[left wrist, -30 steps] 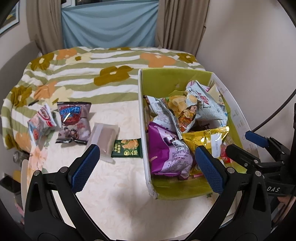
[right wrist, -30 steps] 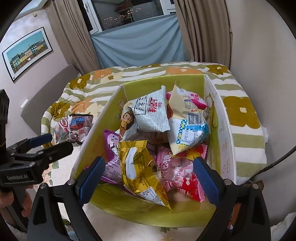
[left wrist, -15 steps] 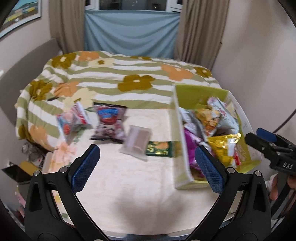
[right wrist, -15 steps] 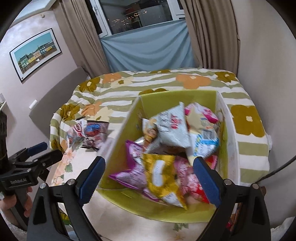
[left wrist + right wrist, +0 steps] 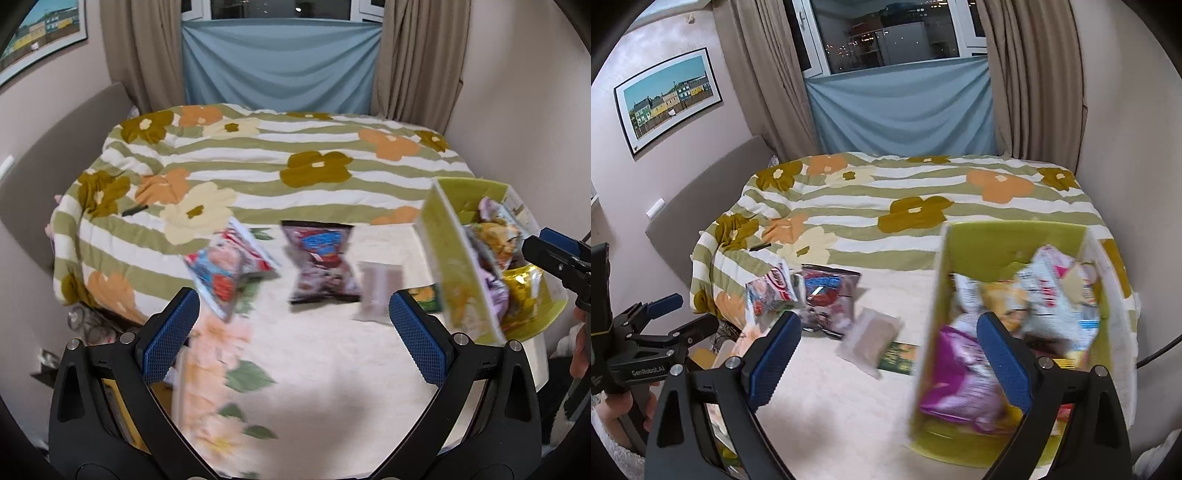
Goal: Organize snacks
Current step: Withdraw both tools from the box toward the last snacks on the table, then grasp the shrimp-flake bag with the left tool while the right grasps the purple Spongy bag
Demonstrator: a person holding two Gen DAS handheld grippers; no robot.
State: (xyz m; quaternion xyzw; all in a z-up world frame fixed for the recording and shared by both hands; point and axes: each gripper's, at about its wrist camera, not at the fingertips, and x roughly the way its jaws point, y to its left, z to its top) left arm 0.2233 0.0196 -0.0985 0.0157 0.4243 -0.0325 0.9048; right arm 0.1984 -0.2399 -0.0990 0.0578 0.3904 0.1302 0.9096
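Left wrist view: left gripper (image 5: 291, 325) is held wide, nothing between the pads, over the cream cloth (image 5: 314, 387); four loose snacks are seen ahead on it: red-white bag (image 5: 229, 266), dark bag (image 5: 323, 267), clear pack (image 5: 376, 291), green sachet (image 5: 428, 299) just beside the green box (image 5: 447, 258); right gripper (image 5: 888, 354) is likewise wide and empty, seen in its own view with the box (image 5: 1004, 243) on the right, already piled with packets; purple bag (image 5: 960, 380) sits near the front wall. Judged step: loose snacks are yet to be fetched and boxed. Risks: both frames are smeared, so aim may be off; thin clear pack and sachet lie flat, so pads could slide over them or pinch the cloth instead; puffed bags could squirt out of a shallow grip; box is heaped, so an added bag could spill over the rim or the box could be nudged.
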